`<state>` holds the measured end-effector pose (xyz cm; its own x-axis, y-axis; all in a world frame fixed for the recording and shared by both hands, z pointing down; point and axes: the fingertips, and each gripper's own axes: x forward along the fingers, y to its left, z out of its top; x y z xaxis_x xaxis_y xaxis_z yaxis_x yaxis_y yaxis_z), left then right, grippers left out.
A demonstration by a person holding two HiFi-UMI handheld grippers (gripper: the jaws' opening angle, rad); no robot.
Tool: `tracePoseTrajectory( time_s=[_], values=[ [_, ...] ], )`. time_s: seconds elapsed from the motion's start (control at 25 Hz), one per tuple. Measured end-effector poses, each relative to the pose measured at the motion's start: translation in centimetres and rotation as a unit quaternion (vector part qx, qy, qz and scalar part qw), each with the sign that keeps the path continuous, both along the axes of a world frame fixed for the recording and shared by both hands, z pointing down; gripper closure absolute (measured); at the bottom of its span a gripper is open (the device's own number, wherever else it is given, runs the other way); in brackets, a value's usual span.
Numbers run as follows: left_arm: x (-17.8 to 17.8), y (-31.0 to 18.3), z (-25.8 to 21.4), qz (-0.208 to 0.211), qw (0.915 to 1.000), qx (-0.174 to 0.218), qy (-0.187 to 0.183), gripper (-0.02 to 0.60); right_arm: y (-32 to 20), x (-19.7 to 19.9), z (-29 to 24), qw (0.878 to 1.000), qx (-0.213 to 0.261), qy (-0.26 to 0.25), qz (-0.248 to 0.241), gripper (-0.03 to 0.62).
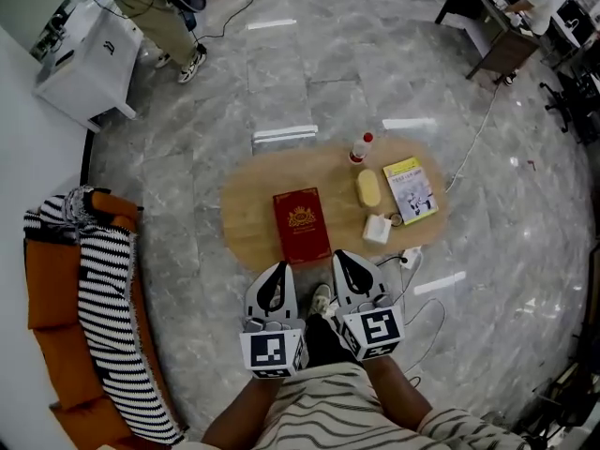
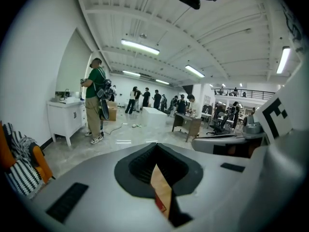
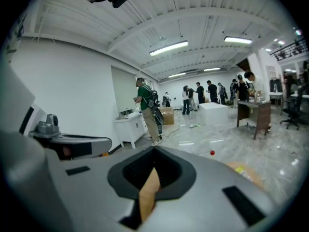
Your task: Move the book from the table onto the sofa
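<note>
Book (image 1: 302, 225), red, on oval table (image 1: 246, 216), long axis up-frame, near end just above and between left gripper (image 1: 278, 272) and right gripper (image 1: 343, 262); both closed, empty; sofa (image 1: 47, 289) lower left

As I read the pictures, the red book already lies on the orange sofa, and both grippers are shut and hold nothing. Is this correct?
Not fully. The head view shows the red book lying on the wooden table, not on the orange sofa. The rest is right: the left gripper and the right gripper are both shut and hold nothing.
</note>
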<state>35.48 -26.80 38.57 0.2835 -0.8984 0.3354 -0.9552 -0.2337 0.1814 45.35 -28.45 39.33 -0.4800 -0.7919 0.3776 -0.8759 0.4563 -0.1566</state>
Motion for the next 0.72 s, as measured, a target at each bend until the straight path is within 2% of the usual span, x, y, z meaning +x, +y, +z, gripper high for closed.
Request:
tracePoseTrajectory(
  time_s=[0.32, 0.72],
  values=[
    [0.0, -1.0, 5.6, 0.016, 0.9991, -0.039, -0.001, 0.575, -1.2, 0.7, 5.1, 0.999, -0.036, 0.012, 0.027, 0.58],
    [0.1, -2.8, 13.3, -0.002, 0.9968, -0.08, 0.005, 0.575, -2.4, 0.9, 13.4, 0.995, -0.086, 0.028, 0.029, 0.58]
  ],
)
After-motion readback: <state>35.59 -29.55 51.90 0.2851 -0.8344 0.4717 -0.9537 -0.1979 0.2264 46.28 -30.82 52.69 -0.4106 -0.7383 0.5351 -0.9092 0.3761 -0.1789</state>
